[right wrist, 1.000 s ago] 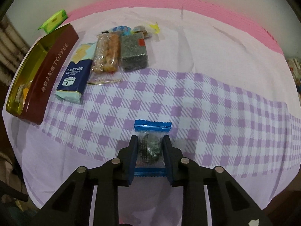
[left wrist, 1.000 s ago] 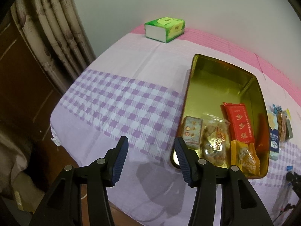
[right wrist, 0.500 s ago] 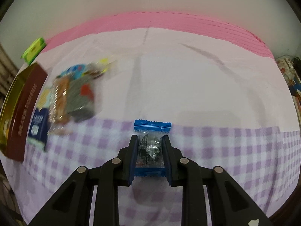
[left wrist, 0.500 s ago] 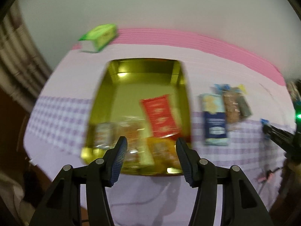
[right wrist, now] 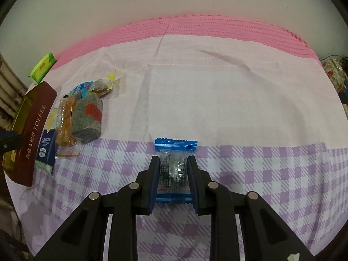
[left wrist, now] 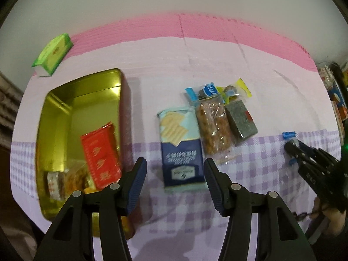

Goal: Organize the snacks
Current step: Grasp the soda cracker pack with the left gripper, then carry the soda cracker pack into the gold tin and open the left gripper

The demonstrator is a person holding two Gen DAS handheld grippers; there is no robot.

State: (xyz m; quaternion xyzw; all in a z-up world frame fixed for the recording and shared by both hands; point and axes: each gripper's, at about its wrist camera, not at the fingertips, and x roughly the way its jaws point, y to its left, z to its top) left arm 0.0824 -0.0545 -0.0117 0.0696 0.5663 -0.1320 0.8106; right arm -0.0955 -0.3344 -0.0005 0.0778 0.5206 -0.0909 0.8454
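Step in hand: collecting loose snacks for the gold tin (left wrist: 54,108). Right gripper (right wrist: 174,169) clamped on blue-ended candy (right wrist: 175,144). Left gripper (left wrist: 174,180) half open, holding nothing, above cracker packet (left wrist: 180,148). Tin at nine o'clock from packet. Next: lower, close.

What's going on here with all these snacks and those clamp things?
A person is sorting snacks into a gold tin with two hand-held grippers. The right gripper is clamped on a blue-edged candy packet. The left gripper hangs empty, jaws apart, above a blue cracker pack on the tablecloth.
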